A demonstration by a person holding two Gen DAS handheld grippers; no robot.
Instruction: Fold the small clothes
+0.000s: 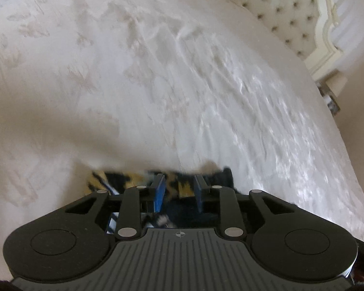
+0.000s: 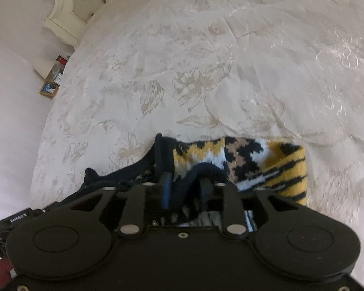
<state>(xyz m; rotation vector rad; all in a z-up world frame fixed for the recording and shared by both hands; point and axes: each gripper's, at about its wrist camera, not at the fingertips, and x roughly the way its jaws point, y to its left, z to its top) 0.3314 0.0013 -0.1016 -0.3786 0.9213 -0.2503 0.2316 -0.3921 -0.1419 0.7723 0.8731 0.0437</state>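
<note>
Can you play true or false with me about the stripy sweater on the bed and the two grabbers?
1. The sweater has yellow, black and white patterns. True.
2. It lies on a wooden table. False: it lies on a cream flowered bedspread.
3. The right gripper has a dark sweater edge between its fingers. True.
4. The sweater is folded into a neat square. False: it is bunched up.
5. A tufted headboard stands behind the bed. True.

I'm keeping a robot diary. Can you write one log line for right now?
task: fold small clothes | item: knitted garment on bedspread | left gripper: open over garment | right gripper: grip unclear
</note>
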